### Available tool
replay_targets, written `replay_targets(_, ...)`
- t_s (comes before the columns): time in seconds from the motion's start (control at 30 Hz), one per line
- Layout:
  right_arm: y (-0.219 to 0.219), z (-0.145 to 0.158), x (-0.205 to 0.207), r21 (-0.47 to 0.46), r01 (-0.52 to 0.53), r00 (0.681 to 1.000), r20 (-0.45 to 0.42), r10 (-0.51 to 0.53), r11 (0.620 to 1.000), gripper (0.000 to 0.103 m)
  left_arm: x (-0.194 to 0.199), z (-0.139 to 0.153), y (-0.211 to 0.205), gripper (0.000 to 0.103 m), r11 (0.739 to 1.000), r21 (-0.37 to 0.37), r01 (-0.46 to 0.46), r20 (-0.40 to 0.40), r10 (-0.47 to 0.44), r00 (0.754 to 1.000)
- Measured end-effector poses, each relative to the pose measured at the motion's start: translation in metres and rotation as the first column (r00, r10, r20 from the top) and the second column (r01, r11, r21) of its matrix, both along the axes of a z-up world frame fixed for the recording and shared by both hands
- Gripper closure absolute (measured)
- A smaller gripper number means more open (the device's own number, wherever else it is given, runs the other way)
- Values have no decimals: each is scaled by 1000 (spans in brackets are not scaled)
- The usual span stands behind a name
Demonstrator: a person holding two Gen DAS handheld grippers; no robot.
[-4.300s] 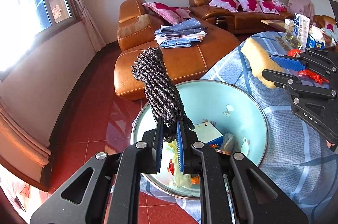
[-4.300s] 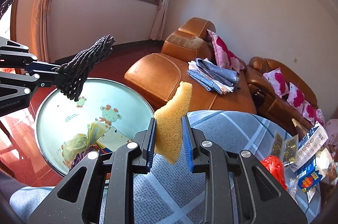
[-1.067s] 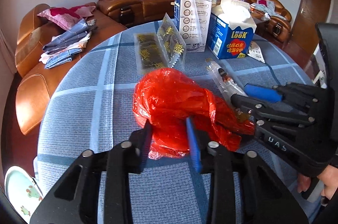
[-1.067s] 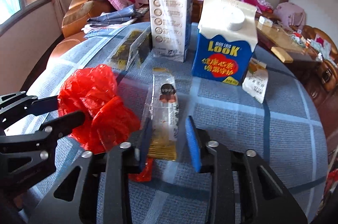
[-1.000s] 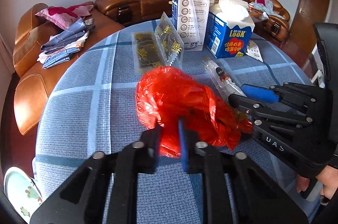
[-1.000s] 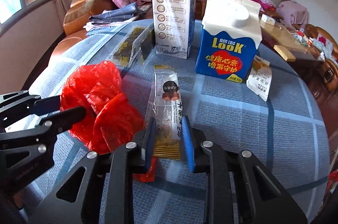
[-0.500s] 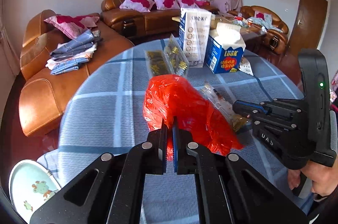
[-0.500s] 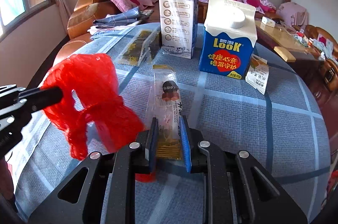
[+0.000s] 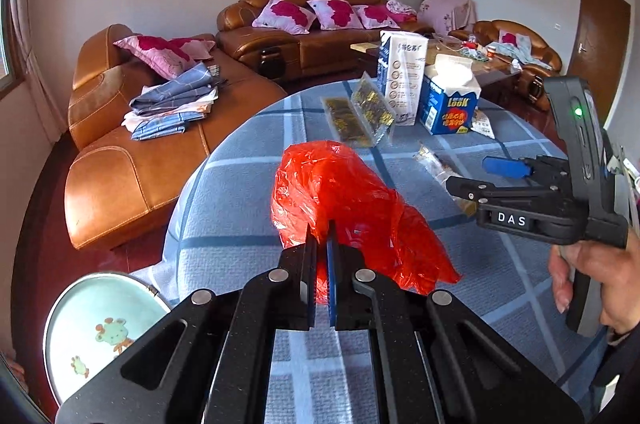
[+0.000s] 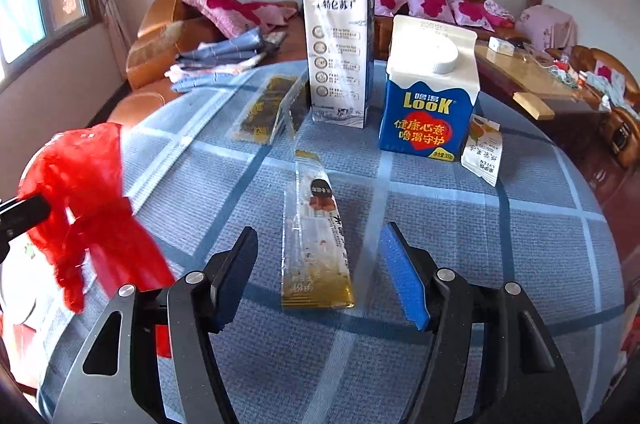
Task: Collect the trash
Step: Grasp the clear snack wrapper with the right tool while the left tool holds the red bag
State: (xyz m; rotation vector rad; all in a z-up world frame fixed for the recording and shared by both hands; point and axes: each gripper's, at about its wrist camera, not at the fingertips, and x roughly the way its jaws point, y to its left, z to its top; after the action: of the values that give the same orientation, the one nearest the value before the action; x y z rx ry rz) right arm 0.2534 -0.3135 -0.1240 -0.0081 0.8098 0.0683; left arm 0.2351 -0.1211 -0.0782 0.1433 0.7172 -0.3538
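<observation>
Left claw pinches crinkly red plastic bag; right claw gapes astride flat glossy wrapper.

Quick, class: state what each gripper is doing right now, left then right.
Left gripper: closed on the red plastic bag, lifted off the table.
Right gripper: open, holding nothing, its fingers either side of the snack wrapper on the tablecloth.

We see a round desk under a blue-grey checked cloth. On it a tall white carton and a blue LOOK carton stand side by side, a small sachet beside the blue one. Two clear packets lie left of the cartons, and a long snack wrapper lies flat nearer us.
</observation>
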Motion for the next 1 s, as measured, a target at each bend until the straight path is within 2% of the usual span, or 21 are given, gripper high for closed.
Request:
replay_targets(0.1, 13, -10, 9, -67, -18, 998, -55, 15, 998, 39, 2, -5, 7, 100, 1000, -4, -21, -17, 21, 1000)
replay_targets(0.2, 13, -14, 11, -71, -3, 997, -76, -2, 997, 58, -3, -3, 13, 100, 1000, -8, -23, -9, 23, 1000)
replay_targets(0.23, 12, -14, 11, -69, 1, 997, -78, -7, 998, 68, -4, 0, 15, 100, 1000, -10, -24, -3, 24, 1000)
replay_targets(0.43, 13, -9, 2, -58, -8, 999, -45, 6, 998, 73, -12, 10, 26, 100, 999, -26, -36, 19, 36, 999)
replay_targets(0.6, 39, 13, -6, -43, -77, 997, 23, 78, 996, 75, -28, 21, 32, 100, 999, -17, -41, 47, 42, 998)
replay_targets(0.67, 50, 23, -8, -23, -106, 993, 53, 107, 994, 96, -35, 25, 38, 100, 999, -13, -52, 57, 53, 997)
replay_targets(0.7, 55, 27, -9, -7, -117, 991, 66, 117, 993, 102, -38, 26, 41, 100, 998, -11, -61, 63, 62, 996)
replay_targets(0.77, 65, 31, -9, 6, -137, 987, 80, 136, 991, 102, -42, 28, 50, 100, 997, -11, -79, 68, 79, 995)
replay_targets(1.0, 85, 21, -8, 8, -166, 985, 44, 165, 986, 102, -52, 29, 73, 100, 993, -13, -120, 61, 121, 991)
